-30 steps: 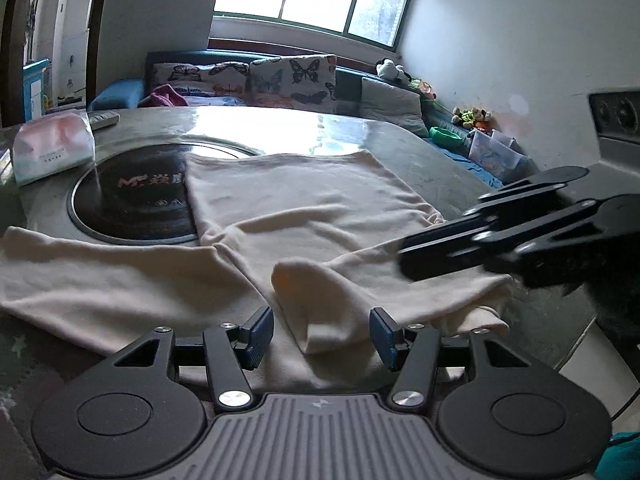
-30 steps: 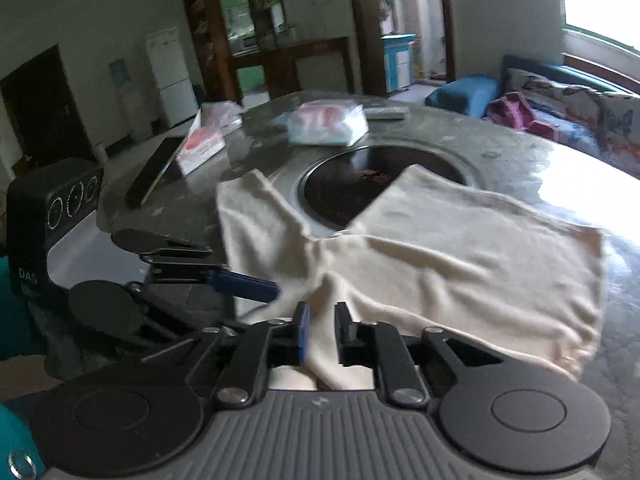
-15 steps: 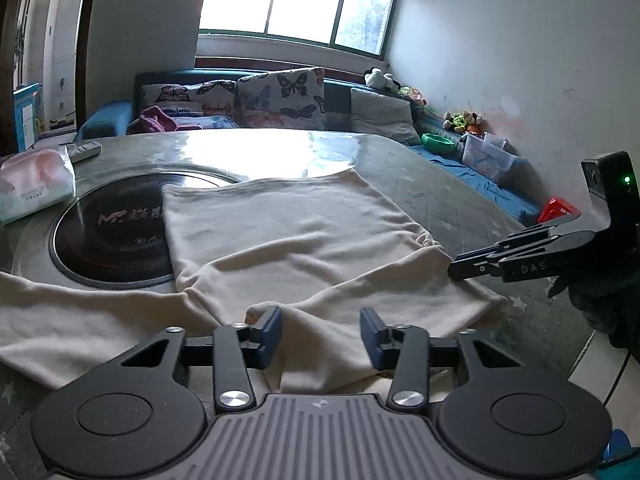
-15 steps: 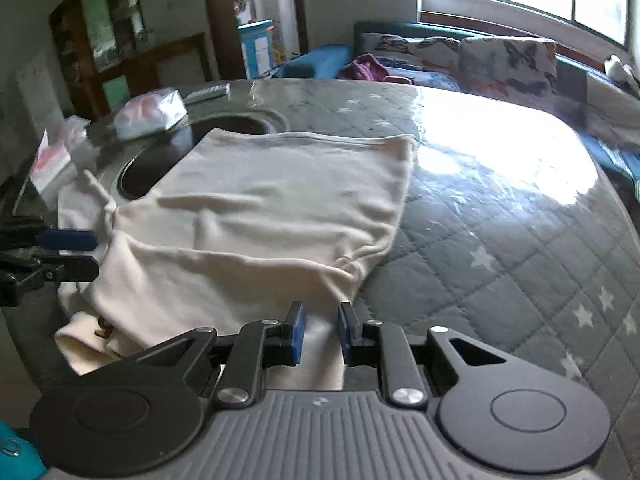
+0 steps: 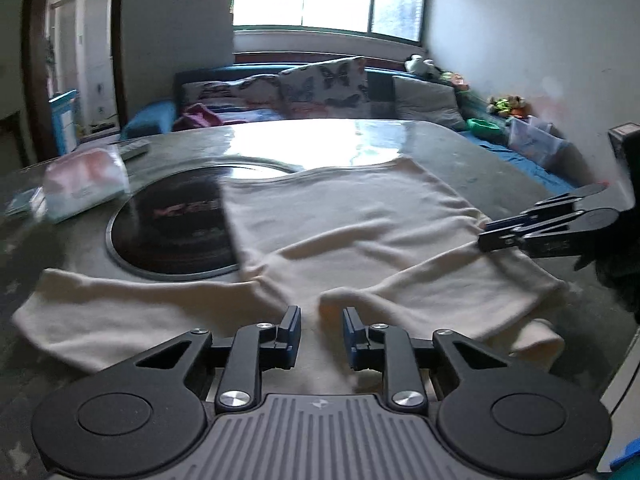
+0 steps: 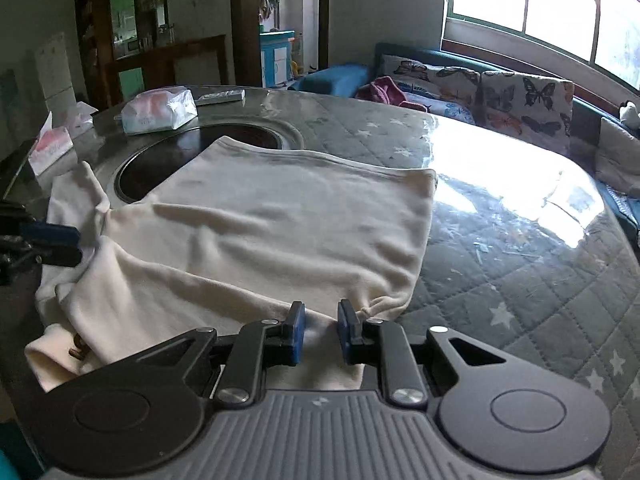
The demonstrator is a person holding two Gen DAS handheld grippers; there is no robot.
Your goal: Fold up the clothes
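A cream long-sleeved garment point(image 5: 352, 216) point(image 6: 280, 208) lies spread on the table, one sleeve stretched out to the left and the other folded in over the body. My left gripper point(image 5: 322, 328) sits low at the garment's near edge. Its jaws are closing, with the rounded end of the folded sleeve in the gap, and the pads do not pinch it. The right wrist view shows that gripper point(image 6: 80, 246) at the far left. My right gripper point(image 6: 321, 330) hovers at the garment's right corner, its jaws narrowly apart with cloth showing between them. The left wrist view has it point(image 5: 483, 236) at the right edge.
A round black cooktop point(image 5: 172, 232) is set into the table, partly under the garment. A tissue pack point(image 6: 158, 114), a remote point(image 6: 220, 97) and a second tissue pack point(image 6: 52, 148) lie beyond it. The star-quilted tabletop point(image 6: 520, 280) extends right. A sofa point(image 5: 320, 84) stands behind.
The left jaws have narrowed around the folded sleeve end. The right gripper has swung away from the left one, across the garment to its right corner, and come down.
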